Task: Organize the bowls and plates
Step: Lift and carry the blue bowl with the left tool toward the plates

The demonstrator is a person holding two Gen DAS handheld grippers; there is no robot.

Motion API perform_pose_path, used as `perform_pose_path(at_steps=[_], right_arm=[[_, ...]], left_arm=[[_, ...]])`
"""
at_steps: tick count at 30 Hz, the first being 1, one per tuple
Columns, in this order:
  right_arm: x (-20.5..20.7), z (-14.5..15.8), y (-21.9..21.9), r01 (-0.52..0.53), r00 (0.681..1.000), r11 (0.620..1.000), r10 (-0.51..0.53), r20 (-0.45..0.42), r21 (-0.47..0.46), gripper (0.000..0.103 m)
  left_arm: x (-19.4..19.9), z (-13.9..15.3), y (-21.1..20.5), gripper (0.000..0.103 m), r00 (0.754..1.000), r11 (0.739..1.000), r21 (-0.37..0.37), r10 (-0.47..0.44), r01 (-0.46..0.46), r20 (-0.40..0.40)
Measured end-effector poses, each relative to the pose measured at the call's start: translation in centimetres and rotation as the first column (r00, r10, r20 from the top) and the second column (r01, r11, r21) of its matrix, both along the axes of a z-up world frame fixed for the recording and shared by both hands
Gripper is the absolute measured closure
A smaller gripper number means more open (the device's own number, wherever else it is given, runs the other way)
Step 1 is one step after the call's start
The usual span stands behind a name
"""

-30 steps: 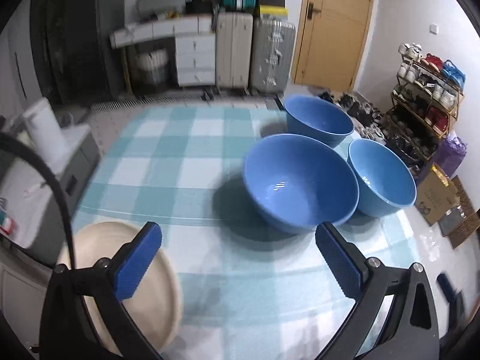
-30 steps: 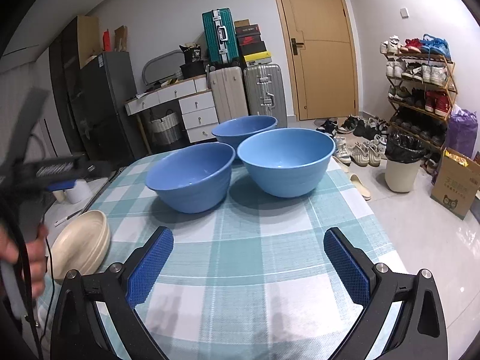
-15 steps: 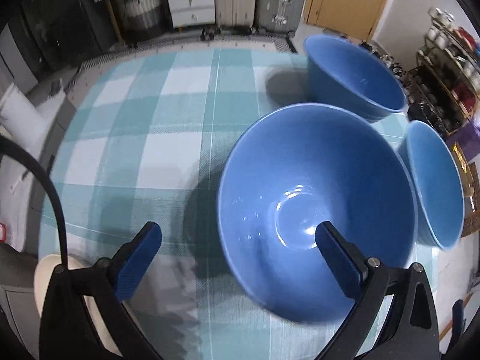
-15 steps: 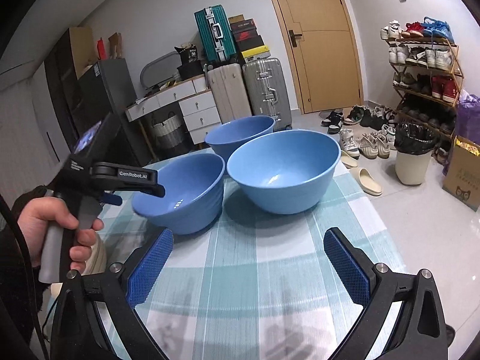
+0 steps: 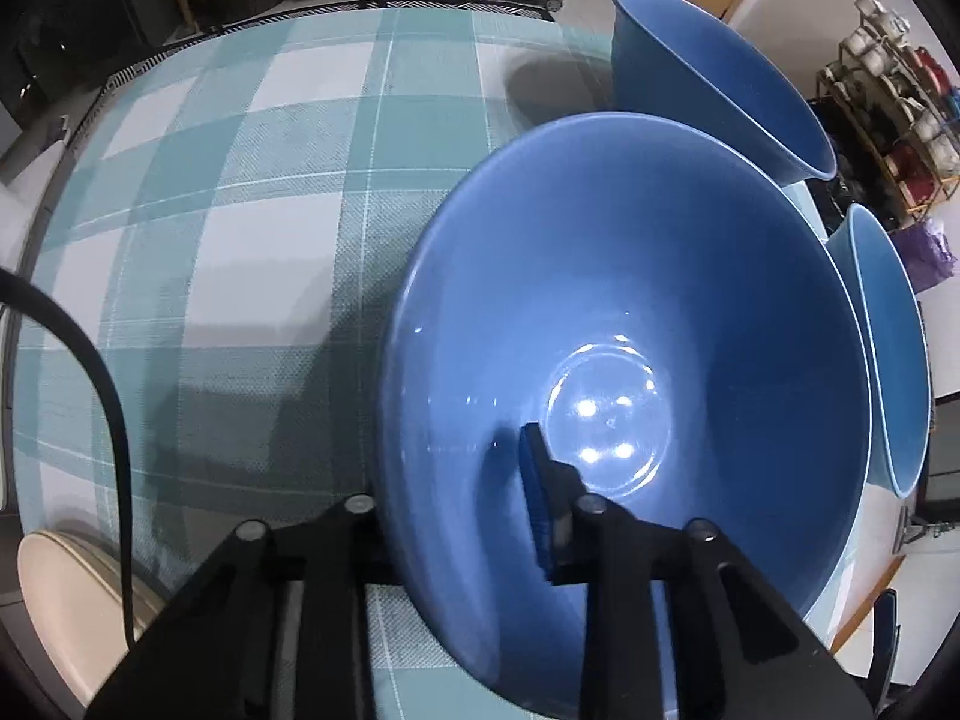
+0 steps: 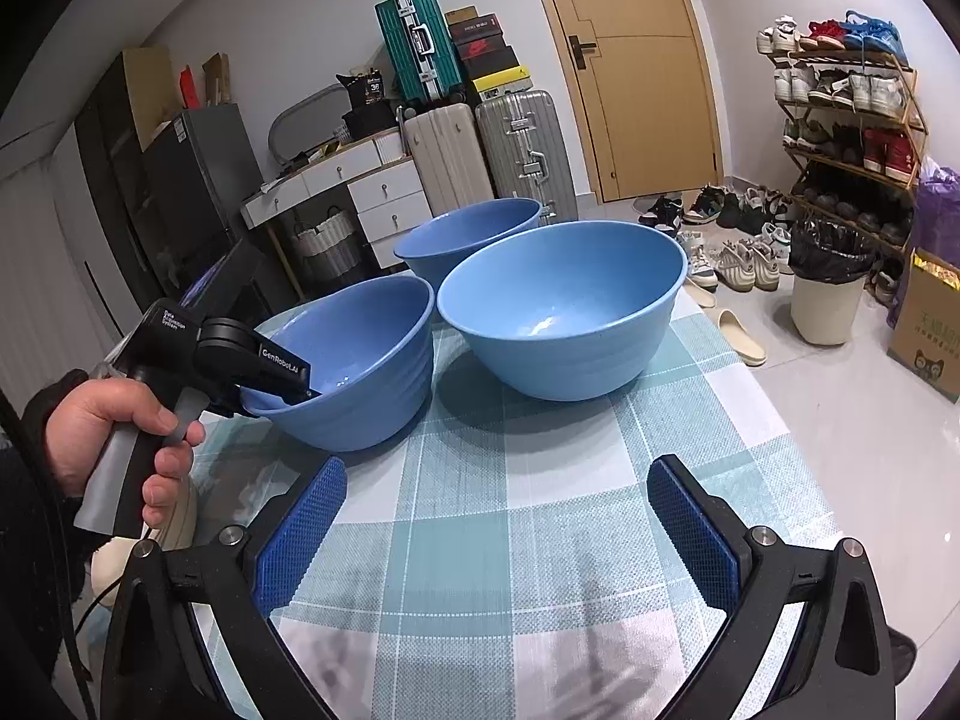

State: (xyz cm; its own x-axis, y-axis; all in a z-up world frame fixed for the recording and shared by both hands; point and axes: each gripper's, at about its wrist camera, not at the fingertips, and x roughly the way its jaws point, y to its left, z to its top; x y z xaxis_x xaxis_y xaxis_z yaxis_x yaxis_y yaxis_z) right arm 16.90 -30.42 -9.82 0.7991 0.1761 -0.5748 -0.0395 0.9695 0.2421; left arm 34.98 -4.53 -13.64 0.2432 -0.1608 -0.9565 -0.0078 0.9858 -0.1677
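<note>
Three blue bowls stand on the teal checked tablecloth (image 6: 540, 480). My left gripper (image 5: 456, 480) points steeply down over the nearest blue bowl (image 5: 630, 300), and its jaws are closing on the near rim. One blue pad (image 5: 534, 498) lies inside against the wall; the other finger is hidden outside it. In the right wrist view a hand (image 6: 120, 420) holds that left gripper (image 6: 288, 387) on the rim of the left bowl (image 6: 366, 372). A larger bowl (image 6: 564, 312) and a far bowl (image 6: 468, 234) stand beside it. My right gripper (image 6: 492, 516) hangs open over bare cloth.
A cream plate (image 5: 66, 600) lies at the table's near left corner, partly under the hand in the right wrist view (image 6: 180, 516). A black cable (image 5: 102, 396) crosses the left side. Beyond the table are suitcases (image 6: 480, 156), a shoe rack (image 6: 852, 132) and a bin (image 6: 825, 294).
The left gripper moved forward and down from above the cream plate to the nearest bowl, tipped downward, and its wide jaws closed around the bowl's rim. The right gripper shifted slightly and stayed open.
</note>
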Motion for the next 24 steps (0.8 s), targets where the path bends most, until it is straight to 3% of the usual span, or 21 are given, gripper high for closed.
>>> perform_pose_path(at_steps=[1,4,15,24], right_arm=[[0.0,0.0,0.0,-0.001,1.0,1.0,0.001,0.001,-0.001,0.001],[0.0,-0.1,0.1,0.001,1.0,1.0,-0.001,0.006,-0.008,0.001],[-0.5,0.2,0.4,0.003,1.0,1.0,-0.003,0.012,-0.001,0.001],[-0.8,0.2,0.3,-0.005,1.0,1.0,0.005,-0.001,0.031,0.001]], left_arm=[[-0.1,0.0,0.1,0.092,1.0,1.0,-0.011,-0.006,0.006,-0.001],[-0.5,0.2,0.1,0.095,1.0,0.999,-0.025,-0.025,0.025,0.002],[-1.7,0.5,0.1,0.096,0.995,0.994,-0.053,-0.092,0.09,-0.041],[-6.6,0.8,-1.4,0.096,0.979,0.979,-0.061,-0.199,0.196,-0.042]])
